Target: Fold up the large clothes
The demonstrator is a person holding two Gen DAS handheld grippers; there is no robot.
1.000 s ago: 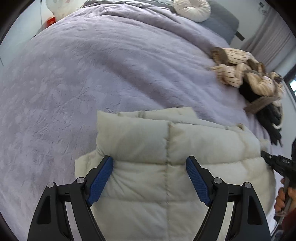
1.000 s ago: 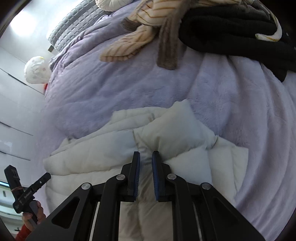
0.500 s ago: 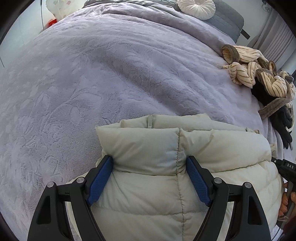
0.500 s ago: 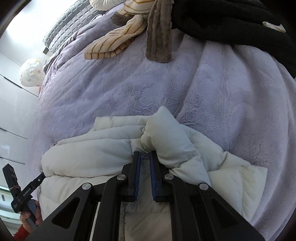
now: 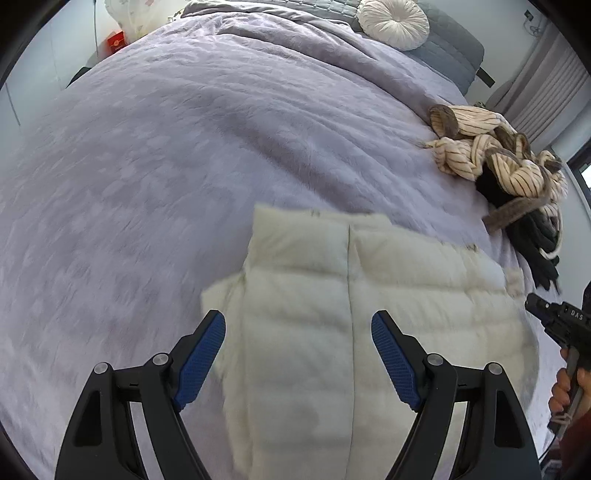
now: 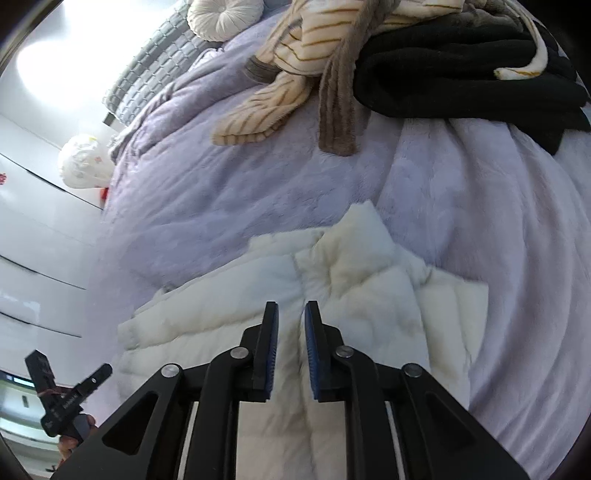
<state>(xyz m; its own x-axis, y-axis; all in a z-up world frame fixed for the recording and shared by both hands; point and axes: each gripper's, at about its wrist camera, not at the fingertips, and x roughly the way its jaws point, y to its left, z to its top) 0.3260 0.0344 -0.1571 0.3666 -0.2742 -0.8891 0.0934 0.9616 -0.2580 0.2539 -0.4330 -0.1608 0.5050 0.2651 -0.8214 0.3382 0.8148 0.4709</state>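
Note:
A cream puffer jacket [image 5: 351,314] lies folded on the lilac bed cover [image 5: 166,166], its quilted panels flat and a seam running down the middle. My left gripper [image 5: 297,321] hovers over the jacket's near left part, open wide, with its blue pads clear of the fabric. In the right wrist view the same jacket [image 6: 354,280] shows a raised fold at its far edge. My right gripper [image 6: 291,306] hangs just above it. Its jaws are opening, a narrow gap stands between them, and no fabric is pinched there.
A heap of striped cream knitwear [image 5: 487,155] and black clothing [image 6: 461,77] sits at the bed's far right. A round white cushion [image 5: 393,22] lies by the grey headboard. A white bag [image 6: 79,162] stands beside the bed. A hand [image 5: 565,387] shows at the right edge.
The right jaws, shut on a jacket fold before, have parted and let it go. Both grippers have drawn back and up from the jacket, which now lies flatter.

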